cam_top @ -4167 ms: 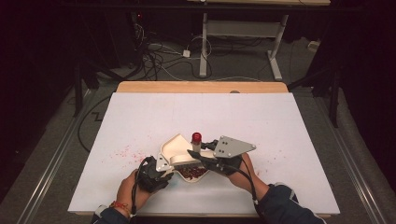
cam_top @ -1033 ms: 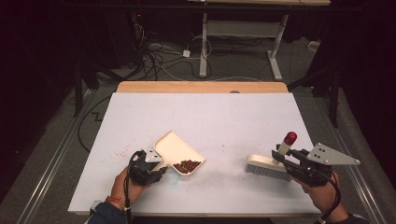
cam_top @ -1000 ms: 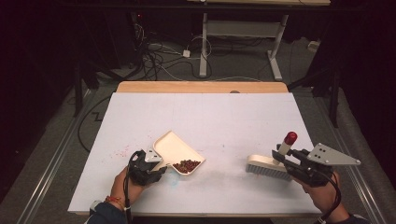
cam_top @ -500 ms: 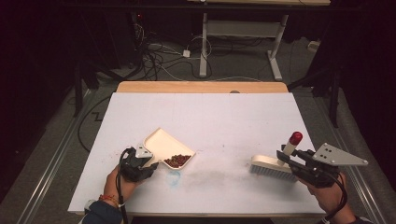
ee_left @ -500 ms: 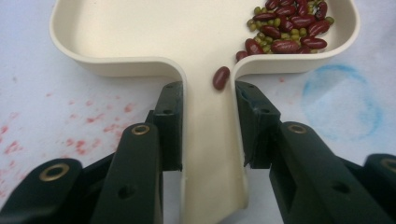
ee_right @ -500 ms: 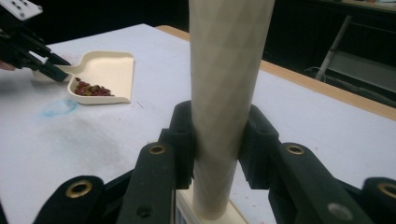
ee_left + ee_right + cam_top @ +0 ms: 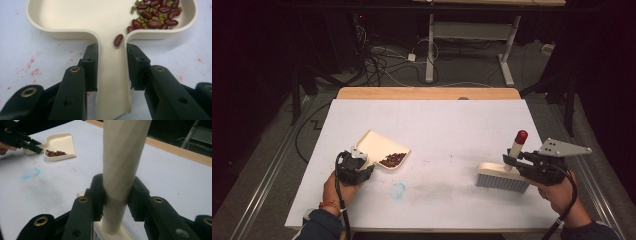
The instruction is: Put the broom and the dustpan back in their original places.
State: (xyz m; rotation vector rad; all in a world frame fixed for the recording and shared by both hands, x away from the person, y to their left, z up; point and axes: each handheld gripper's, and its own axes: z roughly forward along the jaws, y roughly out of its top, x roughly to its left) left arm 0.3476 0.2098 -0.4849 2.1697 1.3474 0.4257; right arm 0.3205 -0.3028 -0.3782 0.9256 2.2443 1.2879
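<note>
A cream dustpan (image 7: 378, 145) rests on the white table left of centre, with red and green beans (image 7: 393, 159) piled in its right corner. My left gripper (image 7: 362, 160) is shut on the dustpan's flat handle (image 7: 112, 75), one pad on each edge; a single bean (image 7: 118, 40) lies at the handle's neck. At the right, my right gripper (image 7: 511, 161) is shut on the upright cream handle (image 7: 122, 157) of a brush (image 7: 503, 176) with a red cap (image 7: 521, 135). The brush bristles rest on the table.
A faint blue ring (image 7: 398, 190) and a grey smudge mark the sheet between the dustpan and the brush. Red specks (image 7: 33, 71) dot the surface near the pan. A wooden edge (image 7: 427, 93) borders the far side; cables and desk legs lie on the floor beyond.
Four seconds ago the brush was at the dustpan in the middle. Over the last second the dustpan has slid left and slightly away, and the brush has shifted a little right and up.
</note>
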